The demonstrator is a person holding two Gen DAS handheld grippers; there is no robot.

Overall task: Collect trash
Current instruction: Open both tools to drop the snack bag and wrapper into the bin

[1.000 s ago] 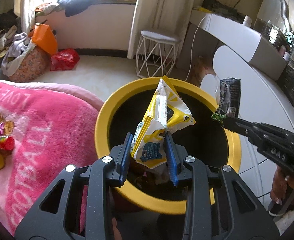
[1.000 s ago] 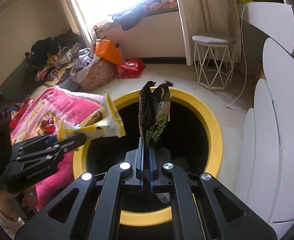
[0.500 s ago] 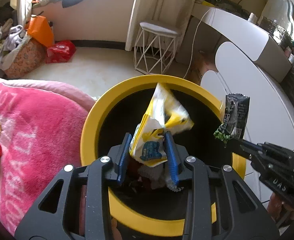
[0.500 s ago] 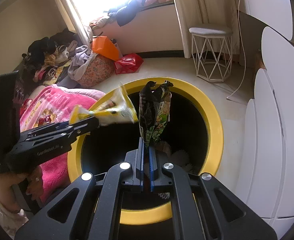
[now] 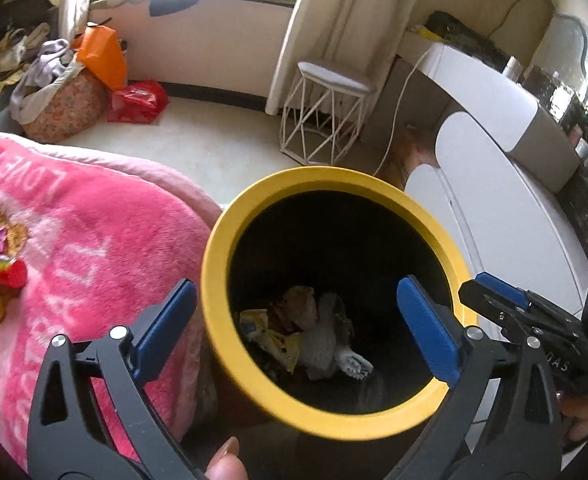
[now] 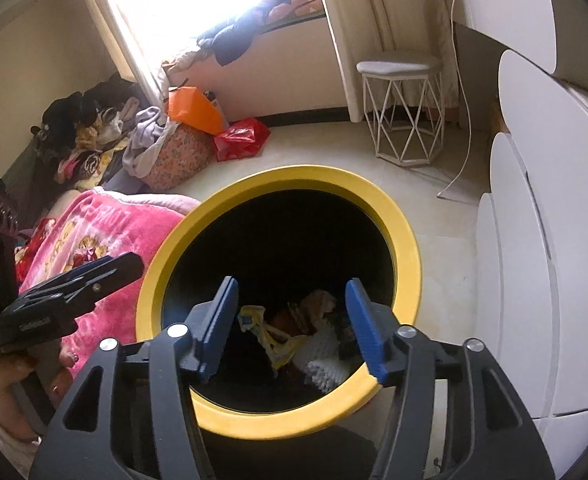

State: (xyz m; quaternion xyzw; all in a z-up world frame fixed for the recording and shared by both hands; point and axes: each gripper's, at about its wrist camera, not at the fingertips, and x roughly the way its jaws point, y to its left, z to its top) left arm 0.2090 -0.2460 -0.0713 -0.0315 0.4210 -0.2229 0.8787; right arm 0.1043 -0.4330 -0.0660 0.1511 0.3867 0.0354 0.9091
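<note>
— Down inside the yellow-rimmed bin (image 5: 229, 364), straight below both my tools, is where the trash is lying now. I am looking at a yellow wrapper (image 5: 271, 338) and some pale crumpled bits at the bottom, and nothing is sitting between my pads.

— So what are your jaws doing?

— My left gripper (image 5: 298, 322) is opening to its widest, its blue pads standing either side of the bin mouth, one over the pink blanket (image 5: 93, 248) side and one over the far inner wall. My right gripper (image 6: 294, 322) is opening too, though it is standing narrower, about halfway, and it is also pointing down into the bin. Both are touching nothing.

— Is anything left to collect?

— I am seeing a small red and shiny candy wrapper (image 5: 1, 268) lying on the blanket, off to the left of the bin, well apart from my left pads. Its long axis is hard to tell; it looks bunched up.

— Which hand is nearer?

— My left one, I am judging, since the blanket is lying on its side and the right gripper is hanging over the opposite part of the rim, next to the white cabinet (image 6: 554, 280). Reaching it is calling for a swing leftward, away from the bin, with jaws staying wide.
</note>
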